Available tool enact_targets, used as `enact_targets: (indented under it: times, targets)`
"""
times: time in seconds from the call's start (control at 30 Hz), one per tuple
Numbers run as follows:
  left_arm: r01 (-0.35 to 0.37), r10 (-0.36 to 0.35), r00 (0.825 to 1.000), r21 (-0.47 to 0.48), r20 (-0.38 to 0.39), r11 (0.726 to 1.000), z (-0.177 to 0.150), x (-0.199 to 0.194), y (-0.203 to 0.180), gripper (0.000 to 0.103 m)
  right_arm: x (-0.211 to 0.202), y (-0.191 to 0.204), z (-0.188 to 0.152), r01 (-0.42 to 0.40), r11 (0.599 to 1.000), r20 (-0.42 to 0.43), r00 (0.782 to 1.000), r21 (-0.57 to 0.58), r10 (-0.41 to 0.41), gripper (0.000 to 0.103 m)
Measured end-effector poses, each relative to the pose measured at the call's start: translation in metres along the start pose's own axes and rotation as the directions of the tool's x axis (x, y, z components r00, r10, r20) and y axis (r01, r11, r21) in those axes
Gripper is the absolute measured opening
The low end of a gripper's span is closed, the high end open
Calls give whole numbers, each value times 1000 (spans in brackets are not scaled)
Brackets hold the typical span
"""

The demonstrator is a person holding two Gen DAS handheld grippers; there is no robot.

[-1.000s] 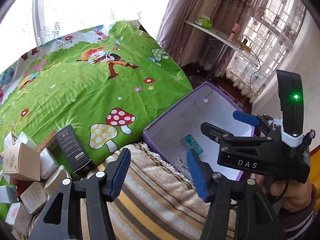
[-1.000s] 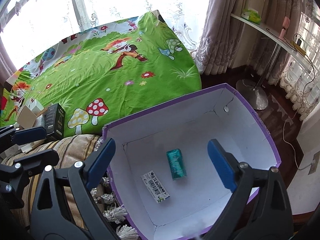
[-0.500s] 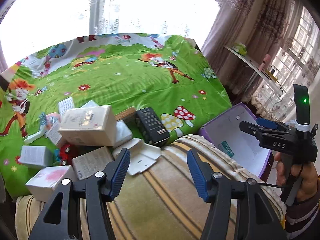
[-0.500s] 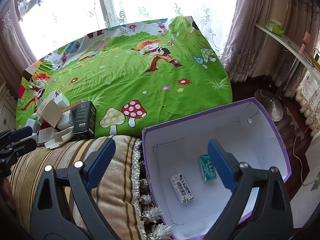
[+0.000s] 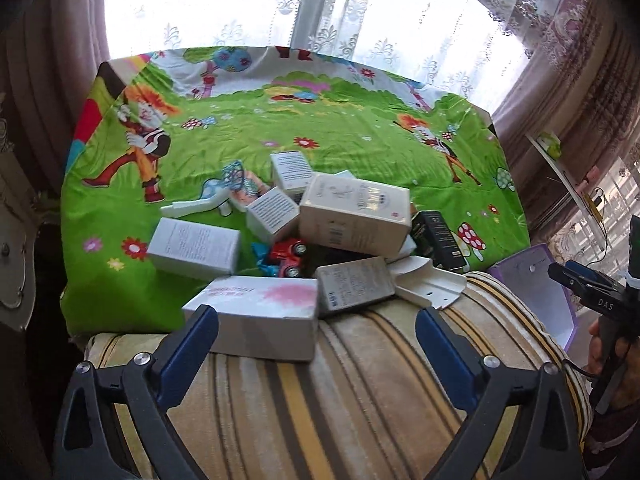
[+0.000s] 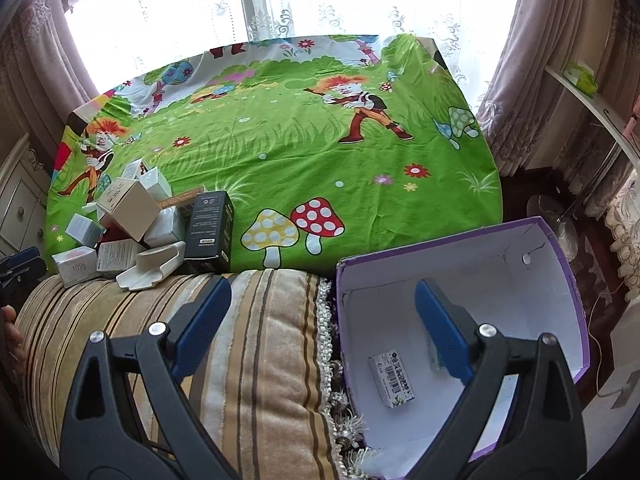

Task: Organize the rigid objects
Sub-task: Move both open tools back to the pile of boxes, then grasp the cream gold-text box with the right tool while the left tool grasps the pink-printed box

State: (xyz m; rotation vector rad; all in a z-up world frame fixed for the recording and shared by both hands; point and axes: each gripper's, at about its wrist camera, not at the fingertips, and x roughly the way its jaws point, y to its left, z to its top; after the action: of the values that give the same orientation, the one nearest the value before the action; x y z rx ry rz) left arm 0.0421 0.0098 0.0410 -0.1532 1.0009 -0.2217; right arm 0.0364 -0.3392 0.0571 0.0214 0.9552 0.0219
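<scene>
left gripper [image 5: 316, 344]: jaws spread, empty, over striped plush cushion [image 5: 320, 400] | right gripper [image 6: 324, 320]: jaws spread, empty, over cushion and bin edge | boxes [image 5: 352, 216]: cardboard, heaped on green printed sheet [image 5: 320, 120] by cushion, red toy car [image 5: 288, 256] among them | purple bin [image 6: 560, 264]: white-lined, holds barcode box [image 6: 392, 378] and teal pack [image 6: 434, 354]

A green cartoon-printed bedsheet [image 6: 280, 152] is spread over the bed, bordered at its near edge by a striped beige cushion [image 6: 248, 340]. Lace curtains [image 5: 360, 12] are hung behind, and a white shelf [image 6: 592, 108] is seen at right.
</scene>
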Motion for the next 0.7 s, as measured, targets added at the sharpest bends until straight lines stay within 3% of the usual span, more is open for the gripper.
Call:
enact_targets:
  times: [0.3, 0.57, 0.7]
  targets:
    - [28, -31, 995, -29, -95, 999, -1, 18, 28, 101, 4, 36, 14, -39, 995, -17, 999, -95, 37, 95]
    - [57, -63, 987, -43, -149, 997, 4, 34, 36, 103, 19, 87, 22, -154, 967, -93, 986, -205, 137, 95]
    - [59, -64, 984, -33, -168, 998, 4, 38, 36, 103, 29, 107, 25, -169, 954, -113, 983, -246, 145, 95]
